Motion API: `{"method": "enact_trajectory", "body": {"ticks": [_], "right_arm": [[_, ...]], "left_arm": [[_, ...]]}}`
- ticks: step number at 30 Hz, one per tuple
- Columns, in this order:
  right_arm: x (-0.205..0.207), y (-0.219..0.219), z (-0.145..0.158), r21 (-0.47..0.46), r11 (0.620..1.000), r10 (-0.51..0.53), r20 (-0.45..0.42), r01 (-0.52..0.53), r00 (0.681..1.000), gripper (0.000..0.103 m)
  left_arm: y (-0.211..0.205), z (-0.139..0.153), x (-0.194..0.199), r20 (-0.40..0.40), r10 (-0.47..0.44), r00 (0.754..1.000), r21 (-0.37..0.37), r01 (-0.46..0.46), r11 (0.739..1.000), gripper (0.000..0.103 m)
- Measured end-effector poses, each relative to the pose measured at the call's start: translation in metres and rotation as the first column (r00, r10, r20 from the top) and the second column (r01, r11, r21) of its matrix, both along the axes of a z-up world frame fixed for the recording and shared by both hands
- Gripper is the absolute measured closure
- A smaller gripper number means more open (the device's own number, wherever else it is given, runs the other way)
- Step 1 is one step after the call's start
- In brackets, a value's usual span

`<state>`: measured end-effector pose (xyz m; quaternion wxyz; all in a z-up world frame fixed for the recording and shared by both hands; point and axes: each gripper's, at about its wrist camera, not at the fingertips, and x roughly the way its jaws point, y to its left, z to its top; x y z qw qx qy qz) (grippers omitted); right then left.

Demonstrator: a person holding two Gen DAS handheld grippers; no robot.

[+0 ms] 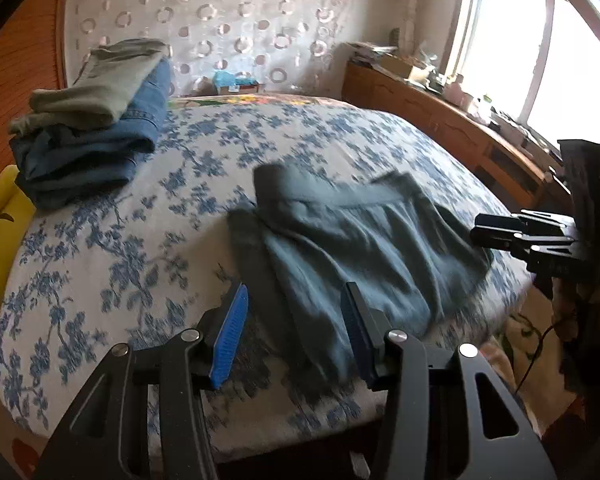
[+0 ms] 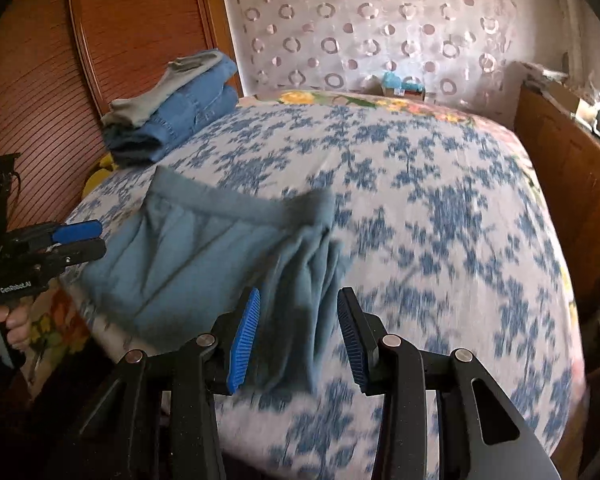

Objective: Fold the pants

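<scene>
Grey-blue pants (image 1: 352,240) lie partly folded on the bed's near side, waistband toward the headboard; they also show in the right wrist view (image 2: 204,264). My left gripper (image 1: 296,328) is open and empty, hovering just above the pants' near left part. My right gripper (image 2: 298,336) is open and empty, over the pants' near right edge. The right gripper shows at the right edge of the left wrist view (image 1: 500,232), beside the pants. The left gripper shows at the left edge of the right wrist view (image 2: 80,240), held by a hand.
The bed has a blue floral cover (image 1: 180,216). A stack of folded clothes (image 1: 96,120), jeans under a grey-green garment, sits at the far left corner. A wooden sideboard (image 1: 440,120) with clutter runs under the window on the right. A yellow object (image 1: 0,224) lies left of the bed.
</scene>
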<state>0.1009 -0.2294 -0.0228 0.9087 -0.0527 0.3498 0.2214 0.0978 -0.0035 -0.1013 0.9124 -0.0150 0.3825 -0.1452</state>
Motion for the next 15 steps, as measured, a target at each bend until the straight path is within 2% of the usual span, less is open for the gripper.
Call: {"method": "enact_trajectory", "body": {"ticks": [7,11,12,13,15], "right_arm": [[-0.016,-0.010,-0.006,0.010,1.000,0.007,-0.022,-0.007,1.000,0.062],[-0.014,-0.005,-0.011,0.009,1.000,0.011,-0.034,-0.010,0.999,0.078],[-0.015,-0.004,-0.012,0.003,1.000,0.011,-0.032,-0.011,0.999,0.084],[-0.015,-0.003,-0.014,-0.018,1.000,0.011,-0.034,-0.012,0.999,0.094],[-0.019,-0.002,-0.015,-0.040,0.999,0.009,-0.017,-0.009,1.000,0.099]], "left_arm": [[-0.002,-0.010,0.000,-0.024,0.006,1.000,0.016,-0.005,1.000,0.053],[-0.001,-0.015,0.002,-0.032,0.011,0.999,0.016,-0.011,1.000,0.053],[-0.002,-0.016,0.002,-0.034,0.012,0.999,0.019,-0.012,1.000,0.053],[-0.002,-0.017,0.002,-0.036,0.013,0.999,0.021,-0.012,1.000,0.053],[-0.001,-0.018,0.003,-0.038,0.014,0.999,0.023,-0.013,1.000,0.053]]}}
